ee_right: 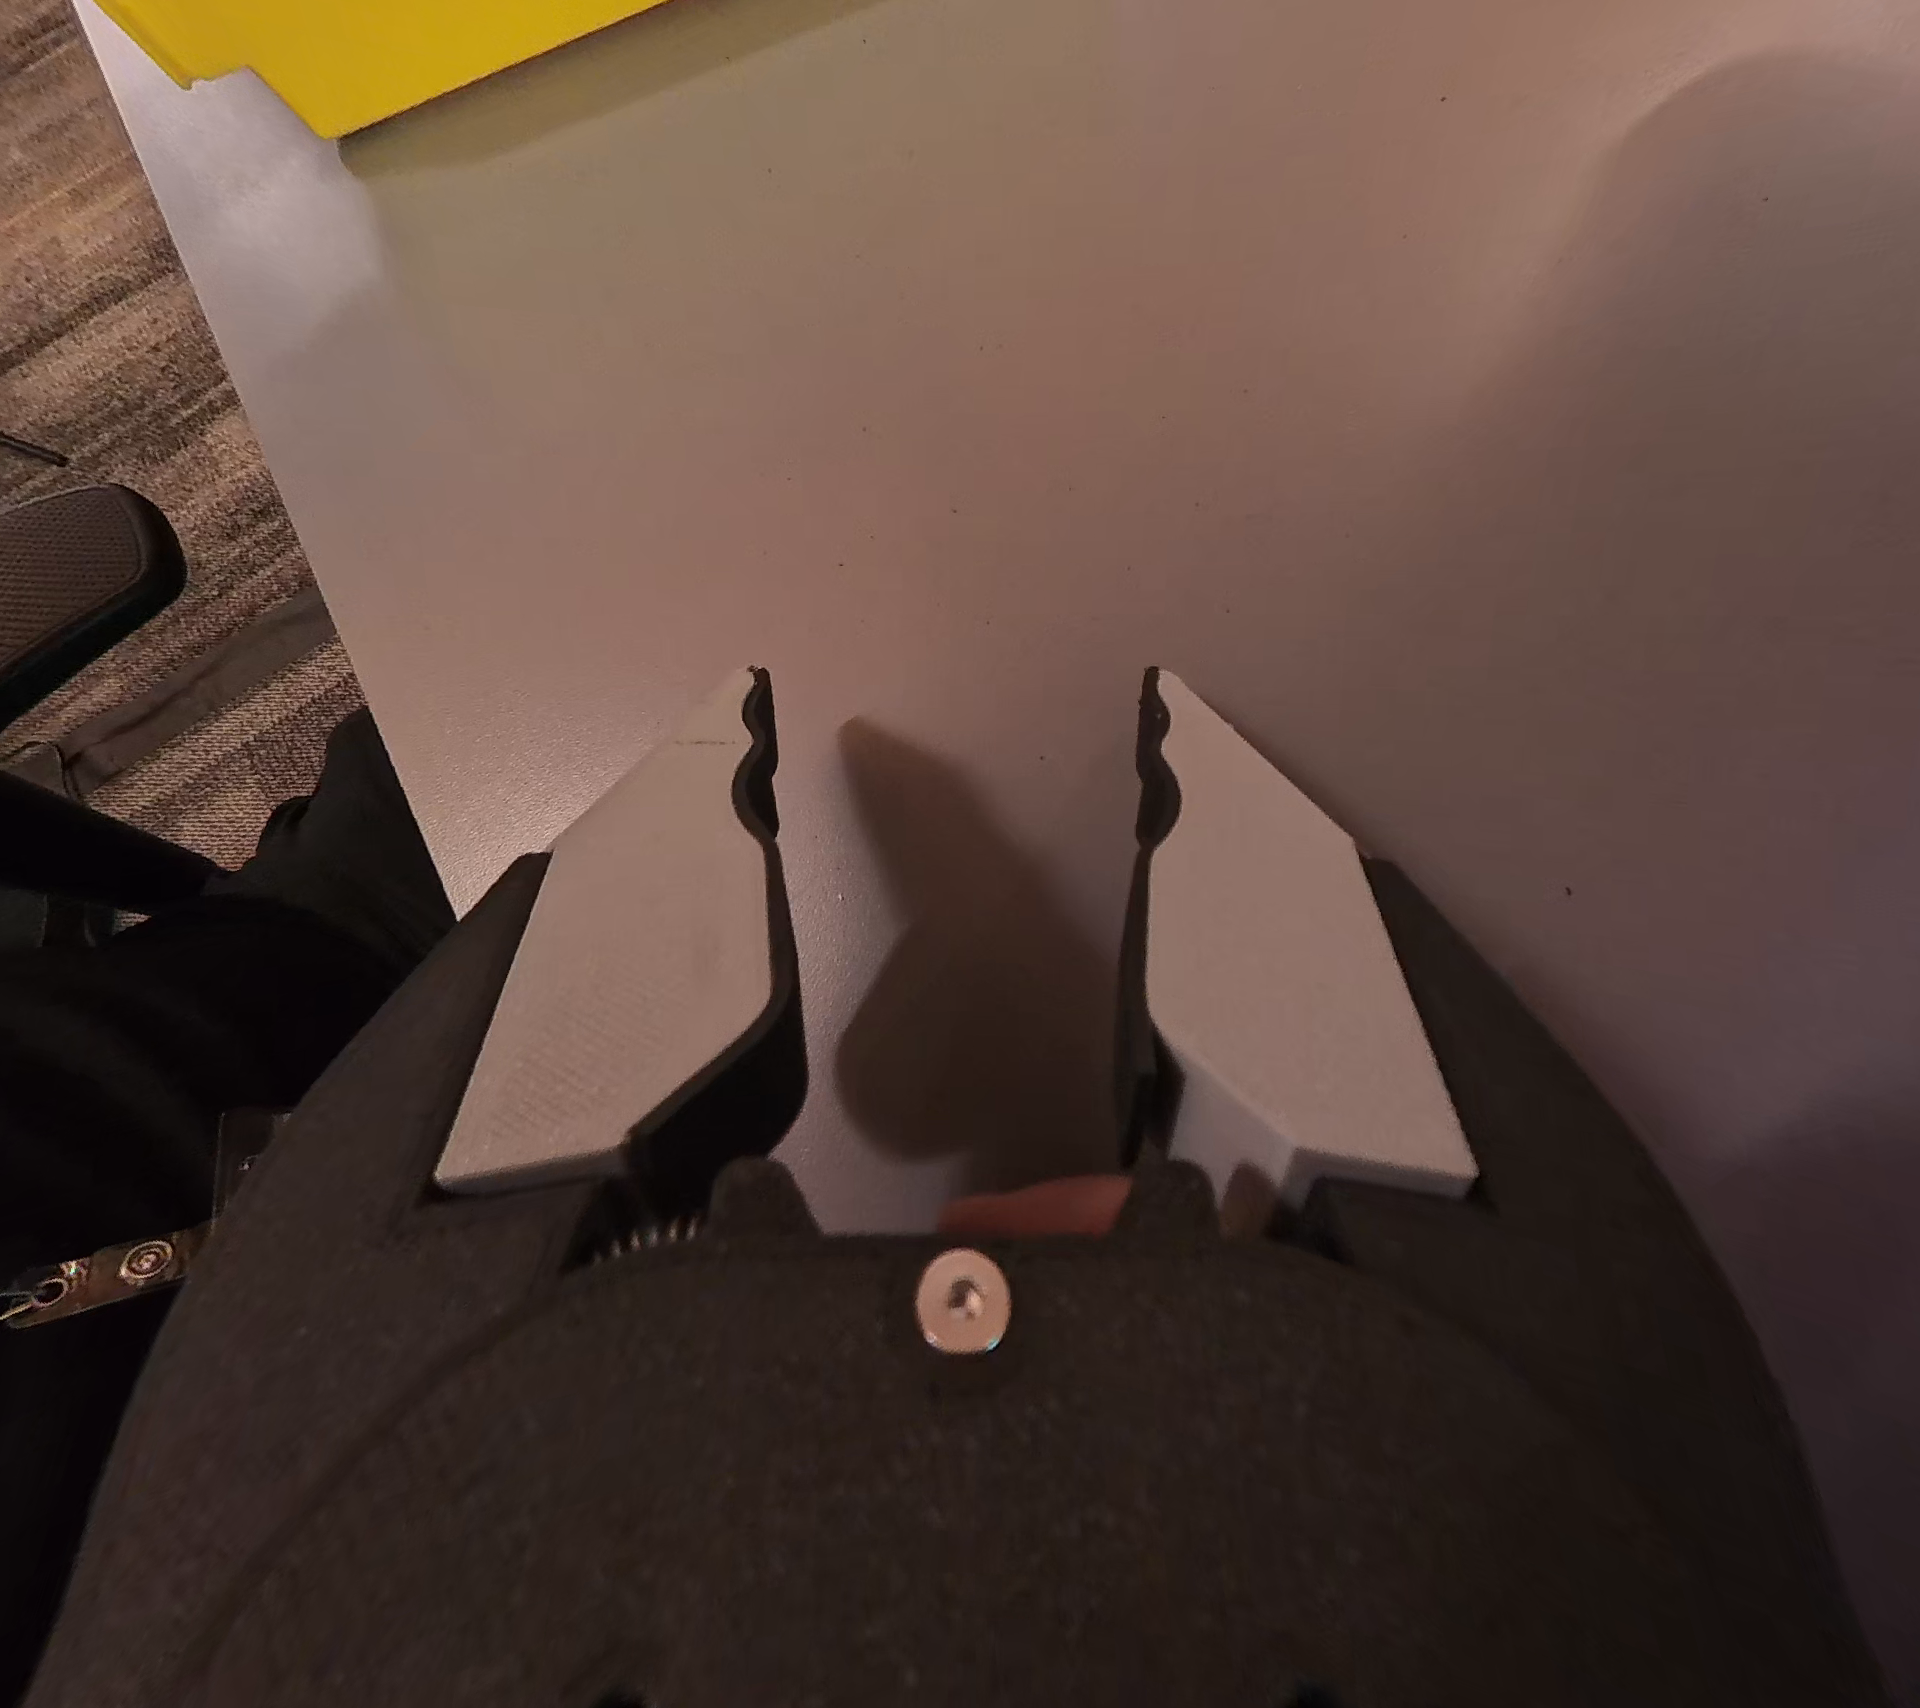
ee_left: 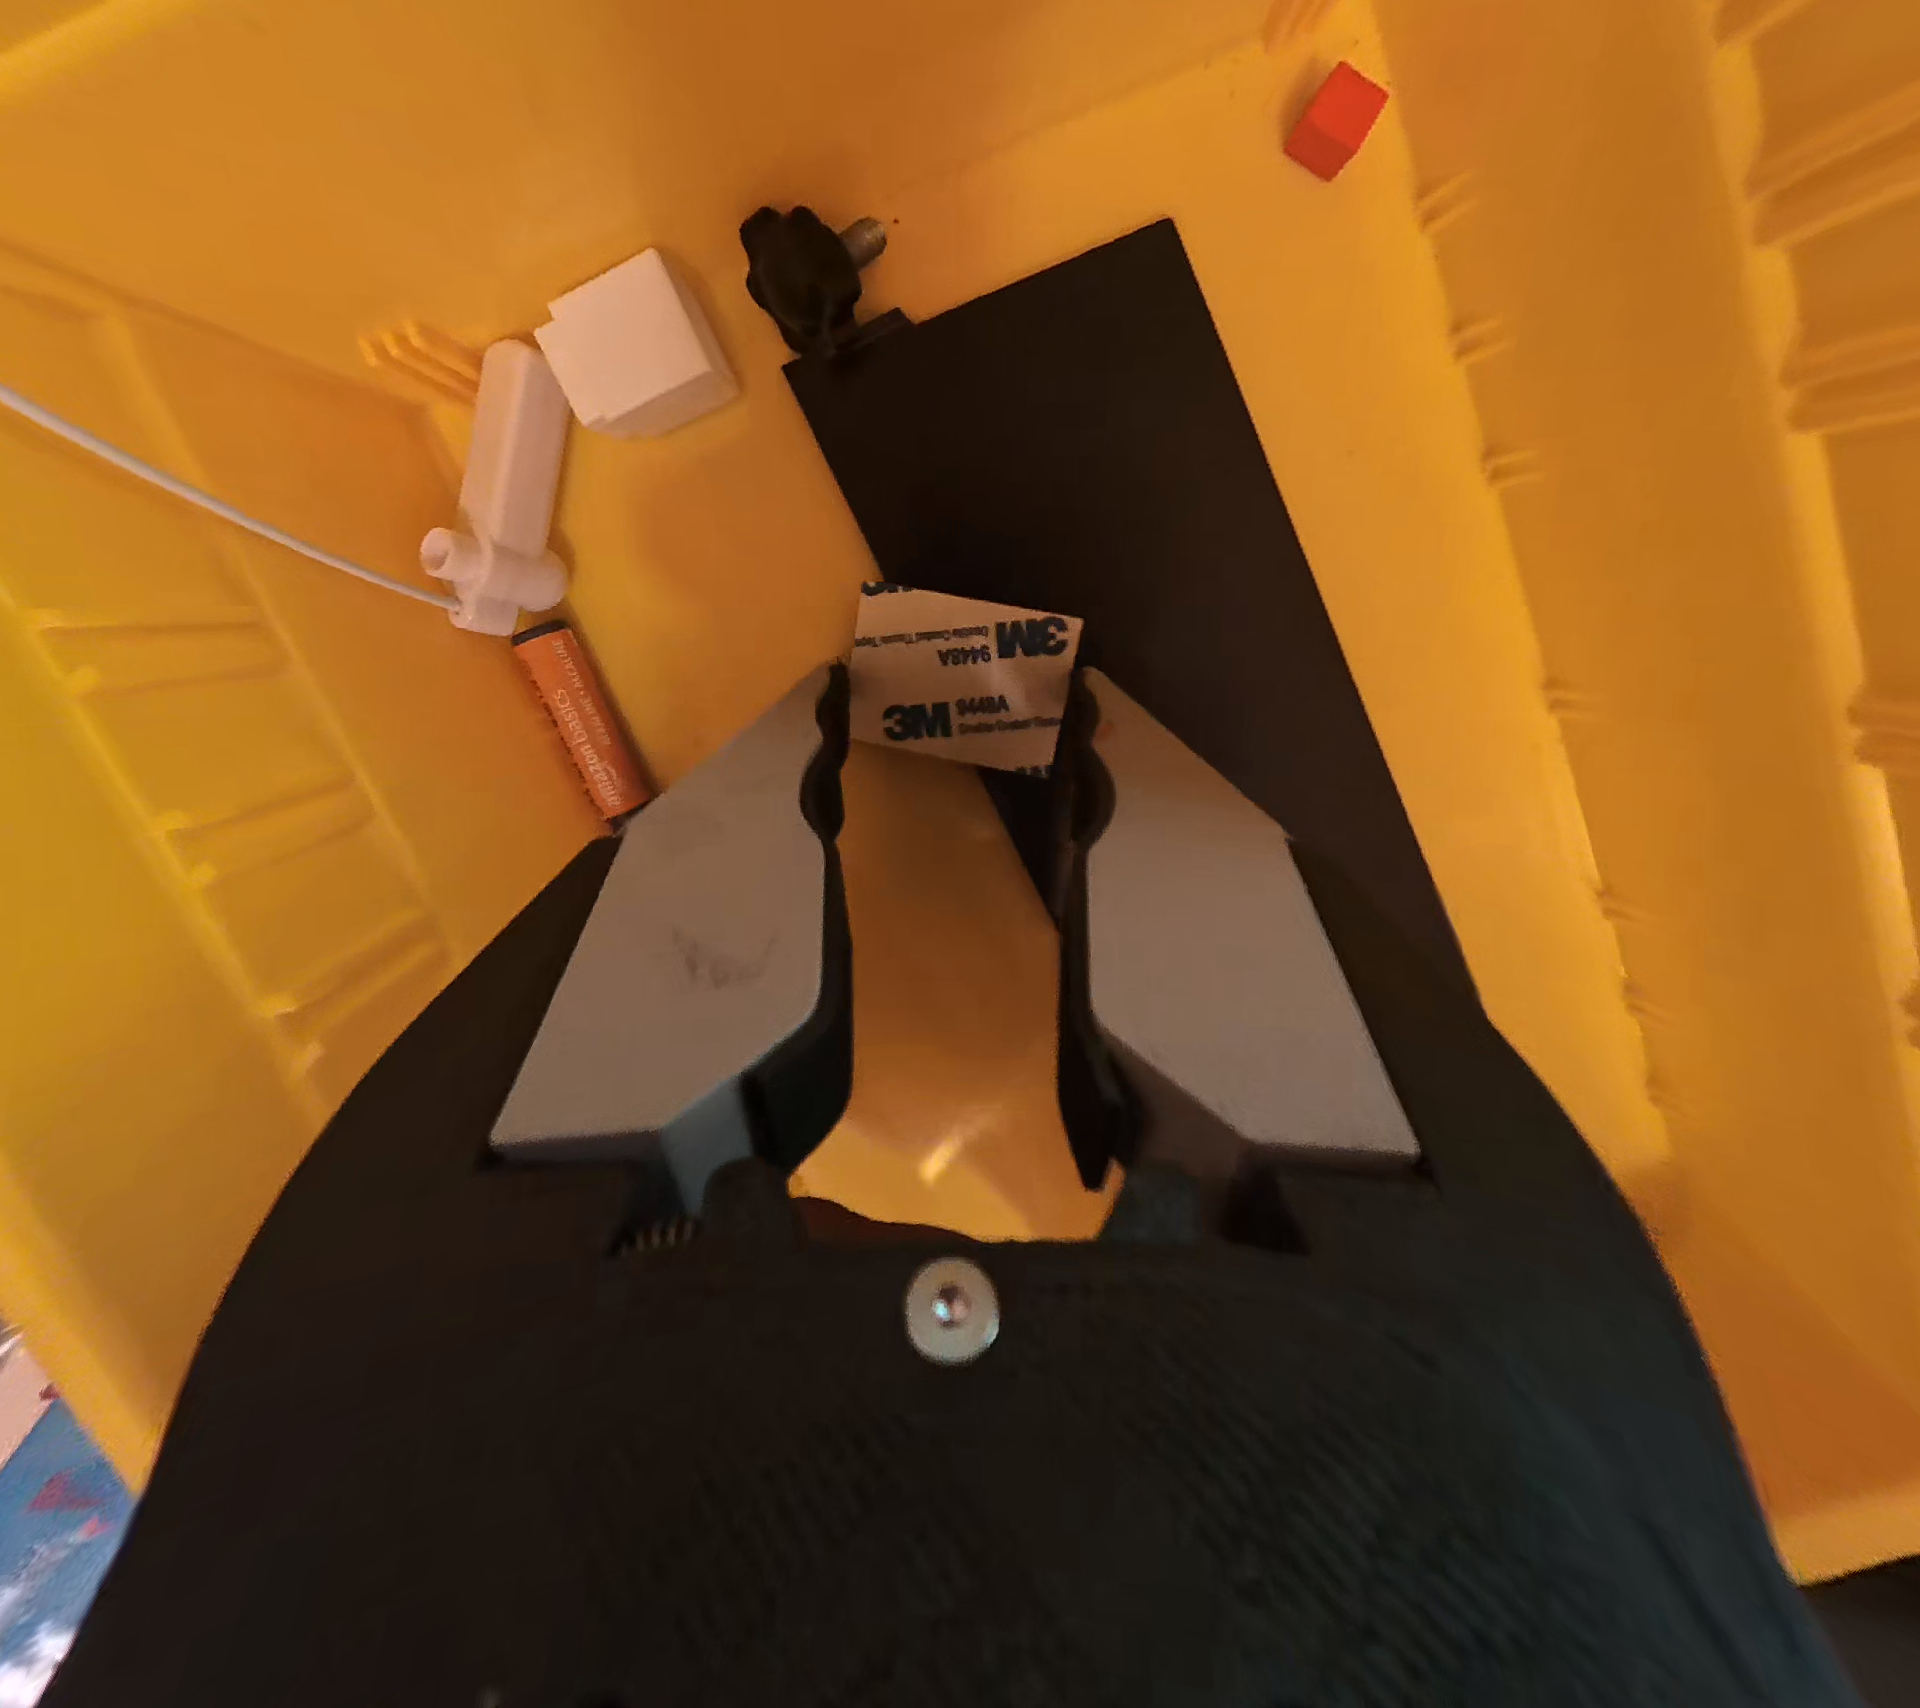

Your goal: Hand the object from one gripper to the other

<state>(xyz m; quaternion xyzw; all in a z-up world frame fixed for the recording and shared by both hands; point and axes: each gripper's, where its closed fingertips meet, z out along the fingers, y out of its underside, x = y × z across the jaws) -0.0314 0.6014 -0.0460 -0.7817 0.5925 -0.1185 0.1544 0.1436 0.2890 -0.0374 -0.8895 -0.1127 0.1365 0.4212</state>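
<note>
In the left wrist view, the left gripper (ee_left: pixel 956 692) is reached down into a yellow bin (ee_left: pixel 312 100), its jaws parted with nothing clamped. A white tape pad (ee_left: pixel 961 682) lies just ahead of the tips, partly on a black sheet (ee_left: pixel 1091 463); whether it is touched cannot be told. It is judged light, thin and floppy, so it is best pinched at one edge, the far half left free for the other gripper. A battery (ee_left: pixel 582 723), white clip (ee_left: pixel 509 495), white block (ee_left: pixel 634 344), black knob (ee_left: pixel 800 276) and red cube (ee_left: pixel 1335 120) lie around.

In the right wrist view, the right gripper (ee_right: pixel 956 692) is held released over a bare grey table (ee_right: pixel 1143 308), the bin beyond.
</note>
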